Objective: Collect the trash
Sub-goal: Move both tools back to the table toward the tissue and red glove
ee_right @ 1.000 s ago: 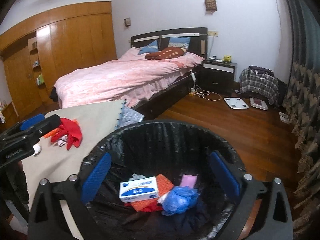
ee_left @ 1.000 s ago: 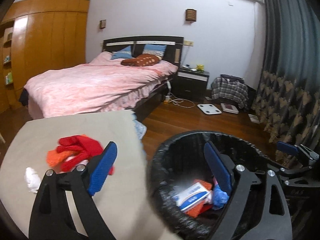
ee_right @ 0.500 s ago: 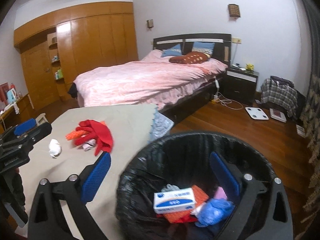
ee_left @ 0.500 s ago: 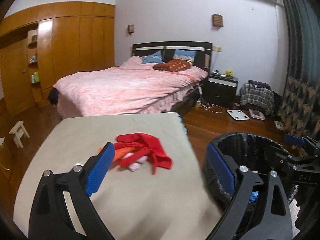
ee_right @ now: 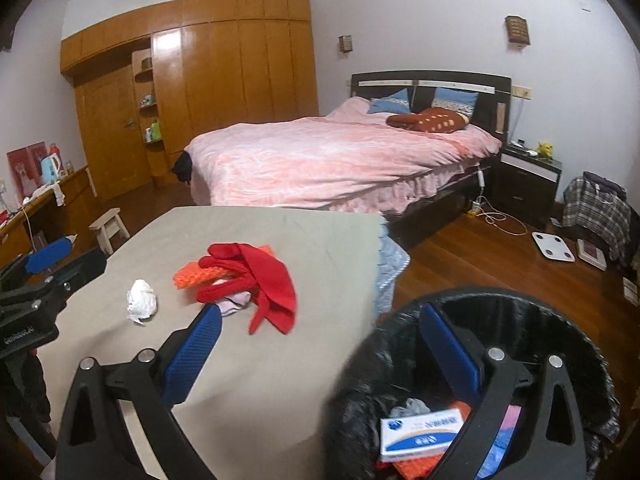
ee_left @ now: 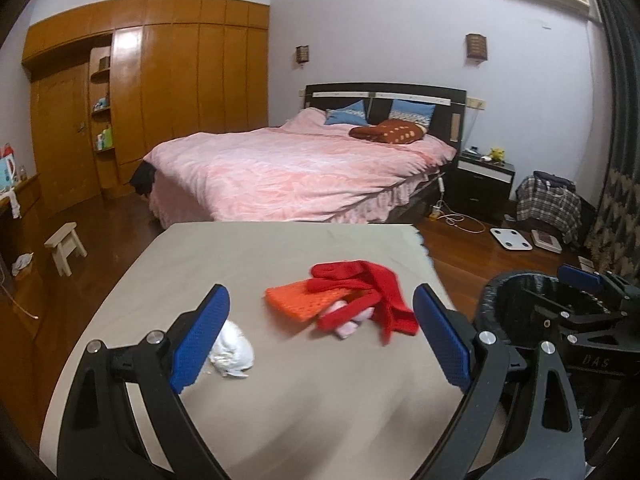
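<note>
Jaws spread, both grippers | view swung from bin point(ee_right: 520, 308) to table point(ee_left: 280, 248)

Glossy wood wardrobe point(ee_left: 172, 92); matt cloth table cover point(ee_left: 260, 252).

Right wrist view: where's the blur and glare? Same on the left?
Right wrist view: trash bin near rim smeared, wardrobe doors carry bright glare, edges bowed by fisheye. Left wrist view: red glove slightly soft, table cloth streaked near the jaws, same wardrobe glare.
</note>
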Tool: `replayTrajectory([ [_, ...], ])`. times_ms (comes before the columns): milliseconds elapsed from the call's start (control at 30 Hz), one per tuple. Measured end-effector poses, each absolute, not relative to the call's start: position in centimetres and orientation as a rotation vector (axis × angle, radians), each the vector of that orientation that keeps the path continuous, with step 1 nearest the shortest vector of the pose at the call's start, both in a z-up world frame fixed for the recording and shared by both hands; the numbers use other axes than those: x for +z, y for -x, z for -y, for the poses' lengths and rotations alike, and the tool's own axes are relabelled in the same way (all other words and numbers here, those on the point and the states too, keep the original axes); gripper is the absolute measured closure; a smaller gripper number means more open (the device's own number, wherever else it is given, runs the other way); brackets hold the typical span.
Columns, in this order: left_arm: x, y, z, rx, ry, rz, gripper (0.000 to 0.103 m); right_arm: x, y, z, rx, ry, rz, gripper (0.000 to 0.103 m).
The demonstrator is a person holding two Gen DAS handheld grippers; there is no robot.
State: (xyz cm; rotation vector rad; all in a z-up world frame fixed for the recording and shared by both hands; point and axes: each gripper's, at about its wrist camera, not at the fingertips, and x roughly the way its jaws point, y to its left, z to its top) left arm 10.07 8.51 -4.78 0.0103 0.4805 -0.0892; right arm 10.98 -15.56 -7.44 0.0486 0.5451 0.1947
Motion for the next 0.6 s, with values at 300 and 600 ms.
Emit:
replayTrajectory([
  [300, -7.8, -11.8, -12.9, 0.024, -0.014, -0.535, 0.013, -9.0, -13.9, 12.6, 0.218, -0.034, -0.560, 0.006],
  [600, -12.0, -14.3, -16.2, 0.103, 0.011, -0.653, 0.013, -11.7, -15.9, 10.7, 0.226, -0.016, -0.604, 0.006],
])
